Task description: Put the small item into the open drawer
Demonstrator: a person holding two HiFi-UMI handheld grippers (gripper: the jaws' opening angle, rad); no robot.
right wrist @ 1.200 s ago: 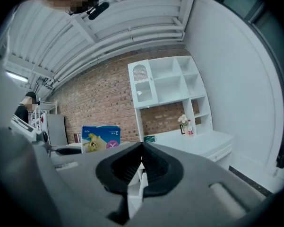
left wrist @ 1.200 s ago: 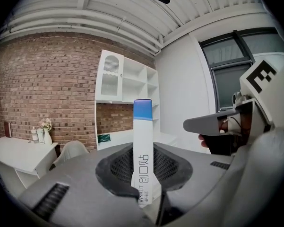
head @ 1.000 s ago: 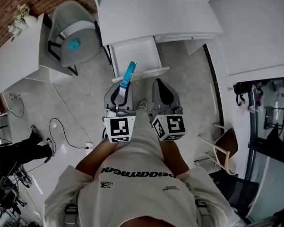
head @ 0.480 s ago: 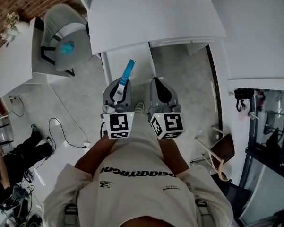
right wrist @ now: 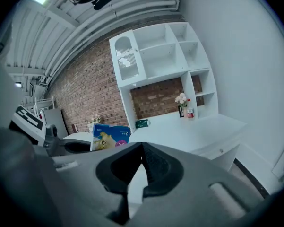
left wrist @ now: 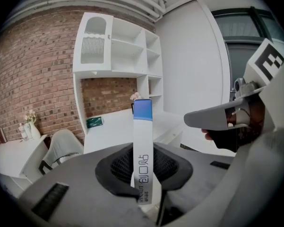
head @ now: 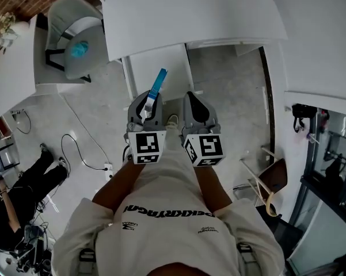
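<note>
My left gripper (head: pixel 147 100) is shut on a slim white box with a blue end (head: pixel 156 86), which sticks out forward and upright between the pads. In the left gripper view the box (left wrist: pixel 142 141) rises from the jaws of the left gripper (left wrist: pixel 144 174). Its blue end hangs over the near part of the open white drawer (head: pixel 170 62) under the white desk (head: pixel 190 16). My right gripper (head: pixel 194 98) is level with the left one, just right of it, shut and holding nothing. In the right gripper view the right gripper (right wrist: pixel 142 146) has its tips touching.
A grey chair (head: pixel 75 27) with a teal object on it stands left of the drawer. Another white desk (head: pixel 11 79) is at far left. Cables and a power strip (head: pixel 108 168) lie on the floor at left, near a seated person (head: pixel 23 188). A wooden chair (head: pixel 267 183) stands at right.
The desk and drawer have come closer to both grippers. The box's blue end has gone from the drawer's front edge to over the drawer. The grip on the box is unchanged.
</note>
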